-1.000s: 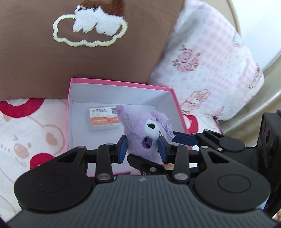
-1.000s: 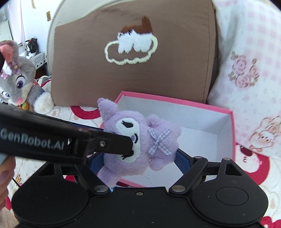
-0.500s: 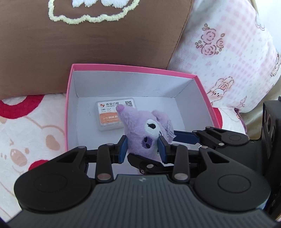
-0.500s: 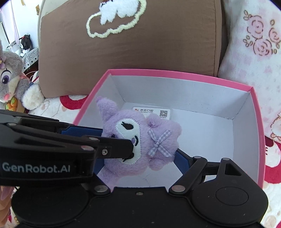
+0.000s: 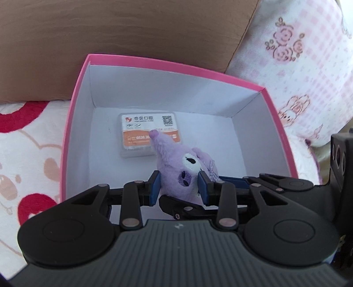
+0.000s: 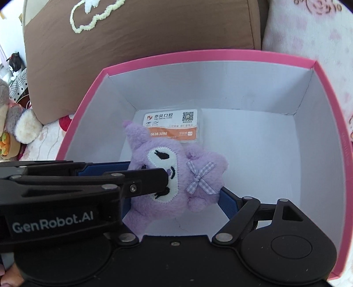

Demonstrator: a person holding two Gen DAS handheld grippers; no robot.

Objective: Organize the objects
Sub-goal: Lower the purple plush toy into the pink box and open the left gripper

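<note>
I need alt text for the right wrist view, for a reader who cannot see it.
Two grippers, the left gripper and the right gripper, hold a purple plush toy inside an open pink box. A small card case lies on the box's white floor, and a brown cushion stands behind.

- Blanket (image 5: 28,154): white and fleecy, with red rings and pale bear faces; it carries everything else.
- Brown cushion (image 6: 154,39): stands against the blanket's back edge, with a cream looped cloud outline (image 6: 92,17) stitched near its top.
- Pillow (image 5: 304,55): pink-and-white check printed with roses and rabbits, at the blanket's back right corner, pressed against the cushion's right side.
- Grey plush rabbit (image 6: 11,110): at the blanket's left edge, mostly cut off; a white paw and something orange show below it.
- Black-and-white figure (image 6: 14,63): small, beyond the blanket's left edge on a patterned surface, too small to tell more.
</note>
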